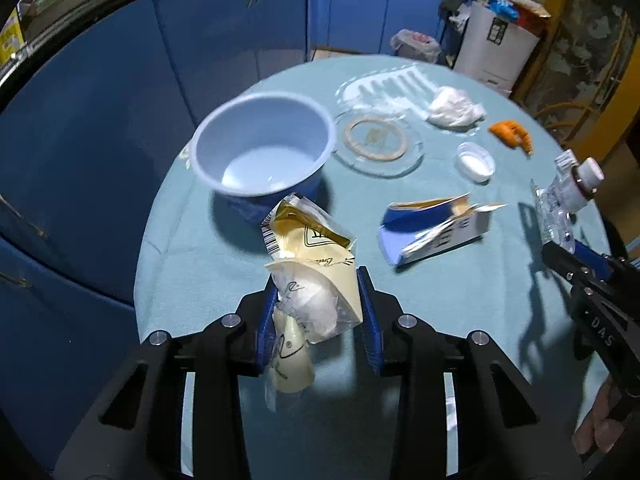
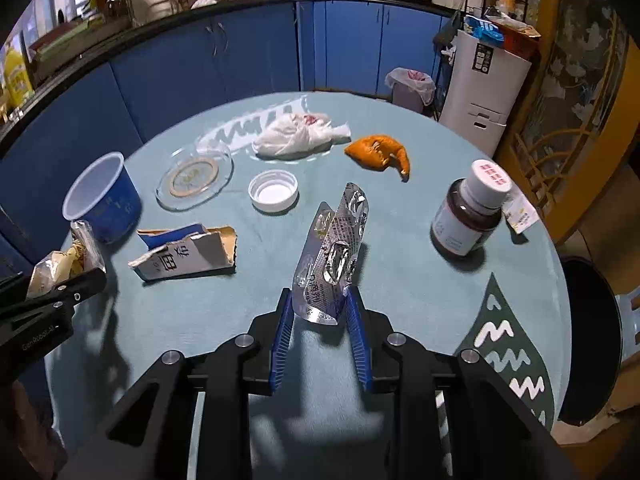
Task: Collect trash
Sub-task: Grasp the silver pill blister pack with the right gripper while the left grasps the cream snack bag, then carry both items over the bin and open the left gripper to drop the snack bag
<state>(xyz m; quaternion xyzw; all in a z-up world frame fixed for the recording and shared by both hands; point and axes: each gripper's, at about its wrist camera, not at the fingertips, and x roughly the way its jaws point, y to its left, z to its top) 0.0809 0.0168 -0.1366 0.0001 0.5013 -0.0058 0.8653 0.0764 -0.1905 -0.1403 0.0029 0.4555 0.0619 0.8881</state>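
Observation:
My left gripper (image 1: pixel 318 280) is shut on a crumpled cream and yellow wrapper (image 1: pixel 308 248), which stands up between the blue pads above the teal table (image 1: pixel 208 280). My right gripper (image 2: pixel 319 294) is shut on the lower end of a silver foil blister pack (image 2: pixel 336 240). A blue tub (image 1: pixel 260 148) stands open just beyond the wrapper. Loose on the table lie a torn blue and white carton (image 2: pixel 188 256), a white crumpled bag (image 2: pixel 296 134), an orange scrap (image 2: pixel 380 152) and a white lid (image 2: pixel 274 192).
A glass ashtray (image 2: pixel 196 178) sits behind the carton. A brown medicine bottle (image 2: pixel 468 216) with a white cap stands at the right, a paper slip beside it. On the floor beyond the table are a lined bin (image 2: pixel 410 84) and a white appliance (image 2: pixel 484 80).

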